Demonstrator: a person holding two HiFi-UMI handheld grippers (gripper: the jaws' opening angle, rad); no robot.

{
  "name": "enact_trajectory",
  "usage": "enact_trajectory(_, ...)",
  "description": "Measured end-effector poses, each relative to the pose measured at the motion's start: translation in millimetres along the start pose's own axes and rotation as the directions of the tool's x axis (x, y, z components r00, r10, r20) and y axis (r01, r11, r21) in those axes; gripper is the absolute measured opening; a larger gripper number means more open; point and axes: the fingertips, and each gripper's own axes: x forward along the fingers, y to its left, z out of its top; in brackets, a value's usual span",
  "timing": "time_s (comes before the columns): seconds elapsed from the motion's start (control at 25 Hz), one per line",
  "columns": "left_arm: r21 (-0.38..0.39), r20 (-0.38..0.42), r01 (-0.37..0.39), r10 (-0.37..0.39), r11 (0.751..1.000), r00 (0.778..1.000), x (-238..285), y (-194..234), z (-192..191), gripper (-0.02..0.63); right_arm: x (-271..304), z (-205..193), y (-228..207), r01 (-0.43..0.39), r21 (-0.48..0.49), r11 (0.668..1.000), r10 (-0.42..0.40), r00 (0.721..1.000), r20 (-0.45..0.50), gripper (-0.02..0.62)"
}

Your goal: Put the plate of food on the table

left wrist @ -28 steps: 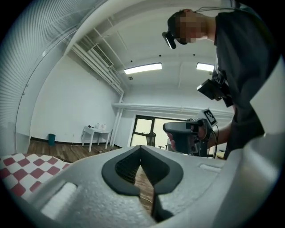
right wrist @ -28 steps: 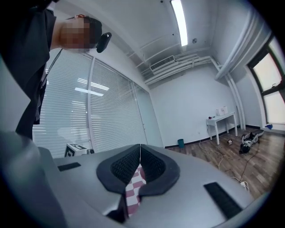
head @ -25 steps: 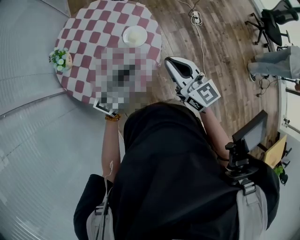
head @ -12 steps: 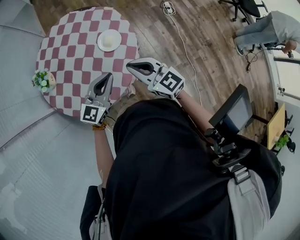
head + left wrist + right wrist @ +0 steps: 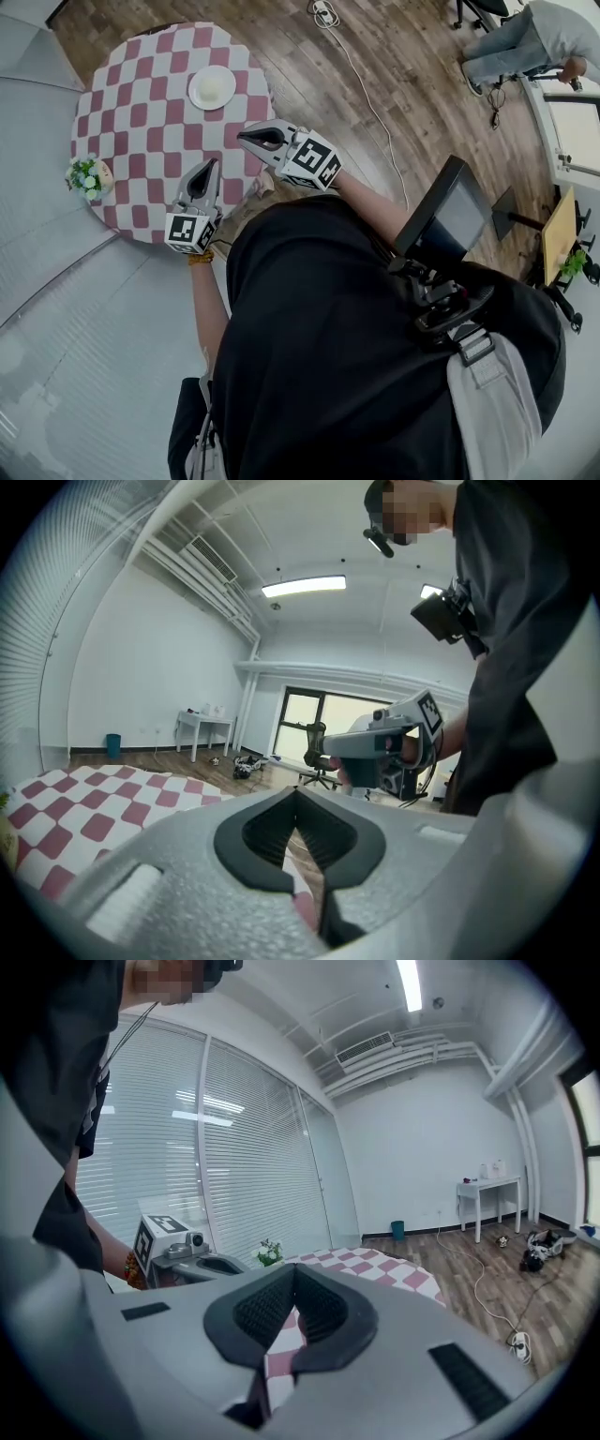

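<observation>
1 plate [image 5: 196, 93] holding pale food [image 5: 215, 84] sits on the checkered table [image 5: 141, 105], far side. Flower pot [image 5: 87, 175] at table's left edge. Left gripper [image 5: 212, 167] and right gripper [image 5: 244, 135] over table's near edge, jaws together, empty.

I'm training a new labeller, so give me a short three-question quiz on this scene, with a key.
1. True or false: the plate of food stands on the table.
2. The left gripper is: A open; B shut and empty; C shut on a cup.
3. What small thing stands at the table's left edge in the head view?
Key: 1 true; 2 B; 3 a flower pot.
</observation>
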Motion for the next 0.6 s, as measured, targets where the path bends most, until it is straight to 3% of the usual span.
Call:
enact_trajectory(0.36,-0.057,-0.126,-0.021,0.013,0.998,0.992,-8.7,7.2,-70.1,0.003,16.7,-54.4,-2.2,0.011,0.060,0.998,-0.004,0.993,-0.120,0.009)
enact_trajectory(0.6,-0.062,-0.138,-0.032,0.023,0.998,0.990,-12.3,9.5,-75.3,0.003,17.0,-67.7,-9.4,0.044,0.128,0.991,-0.026,0.991,-0.132,0.009)
